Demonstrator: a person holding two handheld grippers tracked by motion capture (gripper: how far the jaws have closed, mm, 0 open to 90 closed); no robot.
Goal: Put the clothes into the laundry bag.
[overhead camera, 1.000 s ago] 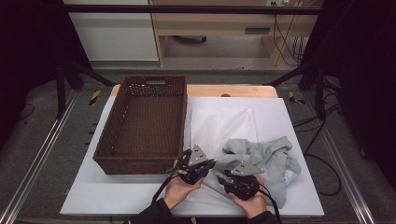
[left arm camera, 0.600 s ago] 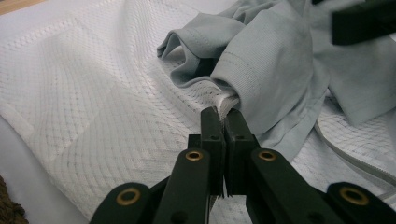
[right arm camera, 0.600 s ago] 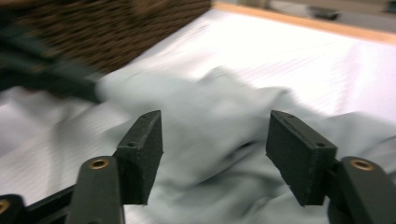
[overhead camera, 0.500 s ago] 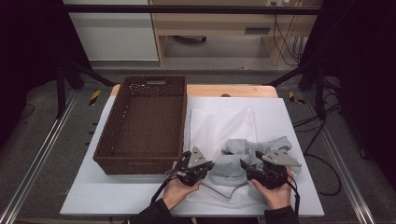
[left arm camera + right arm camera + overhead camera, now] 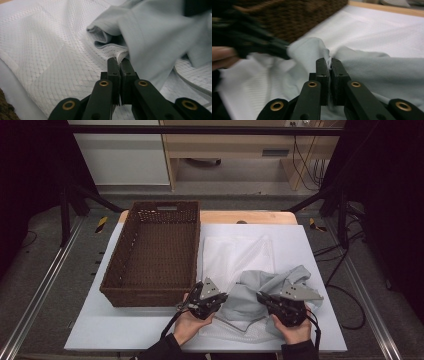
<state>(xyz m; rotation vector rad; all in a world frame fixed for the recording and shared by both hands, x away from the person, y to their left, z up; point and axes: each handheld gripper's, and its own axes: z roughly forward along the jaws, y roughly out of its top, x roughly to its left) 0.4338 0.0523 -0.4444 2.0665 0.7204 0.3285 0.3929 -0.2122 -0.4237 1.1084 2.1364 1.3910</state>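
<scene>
A grey garment (image 5: 272, 282) lies crumpled on a white mesh cloth (image 5: 235, 250) at the front right of the table. My left gripper (image 5: 225, 299) is shut on a folded edge of the grey garment (image 5: 155, 37), its jaws (image 5: 119, 61) pressed together at the fold. My right gripper (image 5: 261, 297) has just closed its jaws (image 5: 329, 61) on another edge of the grey garment (image 5: 374, 67), and a sliver of cloth shows between the pads. The garment hangs stretched between the two grippers. In the right gripper view the left gripper (image 5: 257, 42) is a dark blur.
A brown wicker basket (image 5: 150, 292) stands empty left of the cloths, its front wall close to my left hand. The white mesh cloth (image 5: 50, 50) spreads toward the back. The table's front edge runs just below both hands.
My right gripper moved to the right and up, away from the left one, and shut on the garment. The grey garment is now drawn out between the grippers. The left gripper stayed put.
</scene>
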